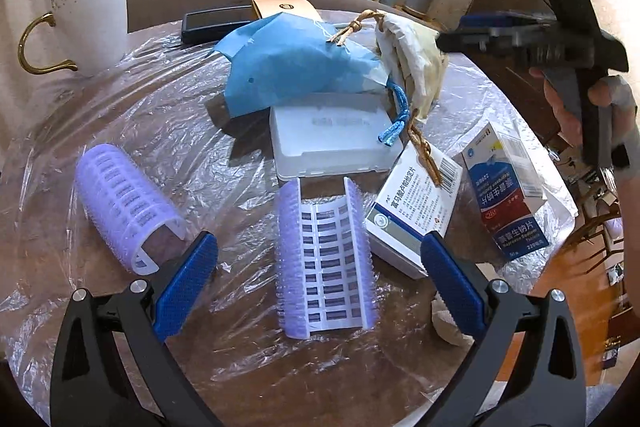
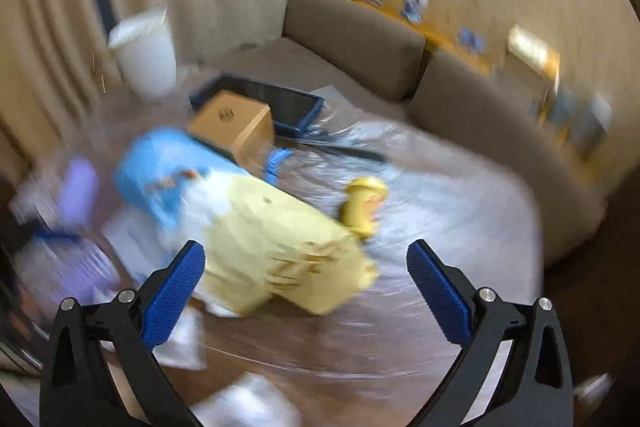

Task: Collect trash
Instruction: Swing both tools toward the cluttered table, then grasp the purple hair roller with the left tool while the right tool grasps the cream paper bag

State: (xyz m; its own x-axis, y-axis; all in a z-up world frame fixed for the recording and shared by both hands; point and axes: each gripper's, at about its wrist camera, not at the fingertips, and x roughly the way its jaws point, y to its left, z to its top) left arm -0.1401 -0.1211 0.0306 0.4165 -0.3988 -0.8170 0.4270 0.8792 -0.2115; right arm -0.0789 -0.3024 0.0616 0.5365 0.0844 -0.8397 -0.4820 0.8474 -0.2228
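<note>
While the left gripper (image 1: 318, 263) hangs spread above a split lilac roller (image 1: 326, 261), blue paper (image 1: 292, 63) half-hides the white case (image 1: 332, 143). Through the right wrist's blur, the right gripper (image 2: 306, 267) gapes empty above a yellow bag (image 2: 276, 247); beyond it lies a cardboard box (image 2: 236, 125).

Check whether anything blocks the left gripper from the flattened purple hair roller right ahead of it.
Nothing visible does. The left gripper is open, and the flattened purple roller lies on the plastic sheet between its fingers, apart from the medicine box beside it.
</note>
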